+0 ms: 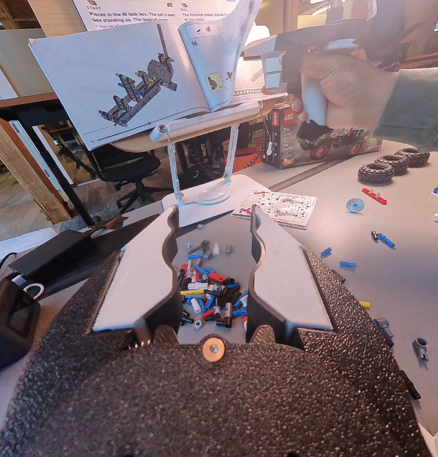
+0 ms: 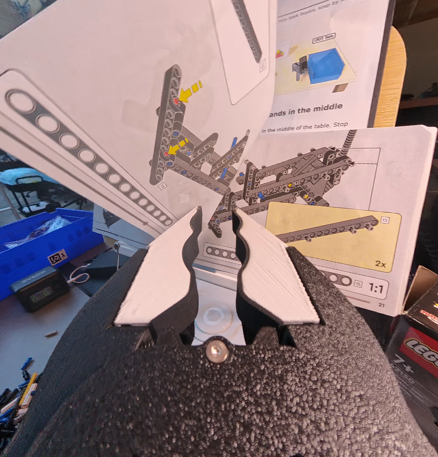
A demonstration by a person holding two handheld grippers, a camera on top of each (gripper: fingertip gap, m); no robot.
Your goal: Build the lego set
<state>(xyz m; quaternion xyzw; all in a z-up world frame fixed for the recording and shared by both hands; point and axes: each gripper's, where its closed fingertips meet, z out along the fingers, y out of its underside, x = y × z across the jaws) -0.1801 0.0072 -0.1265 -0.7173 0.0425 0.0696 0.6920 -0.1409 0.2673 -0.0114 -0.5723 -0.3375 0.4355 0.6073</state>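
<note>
Left claw: the left claw (image 1: 213, 217), with white-faced black fingers, fills the lower half of the left wrist view; its jaws stand spread wide and hold nothing.
Loose parts: a heap of small blue, black, red, white and yellow plastic pins and connectors (image 1: 210, 294) lies on the grey bench (image 1: 312, 309), framed between the left claw's fingers at frame centre.
Scattered parts: single blue pins (image 1: 347, 264) lie apart on the bench at right.
Tyres: three black knobbly rubber tyres (image 1: 393, 164) lie in a row at the right edge, just below the box.
Red piece: a flat red beam with pale pegs (image 1: 374, 195) lies near the tyres.
Sticker sheet: a white printed sticker sheet (image 1: 277, 209) lies flat just right of the stand's base.
Booklet: the open white instruction booklet (image 1: 109, 81) rests on a white tilting book stand (image 1: 203, 123) in the upper left; one page (image 1: 228, 49) curls upward.
Right claw: in the right wrist view the right claw (image 2: 216, 210) sits close before the booklet at centre, jaws slightly parted, tips at the lower edge of the lifted page (image 2: 129, 103); whether they touch the paper cannot be told.
Hand: a hand (image 1: 336, 91) in a green sleeve grips the right gripper's handle at upper right of the left wrist view.
Box: the black cardboard set box (image 1: 312, 138) stands behind that hand.
Bin: a blue plastic bin (image 2: 37, 242) sits at the left of the right wrist view, a black device (image 2: 39, 288) just before it.
</note>
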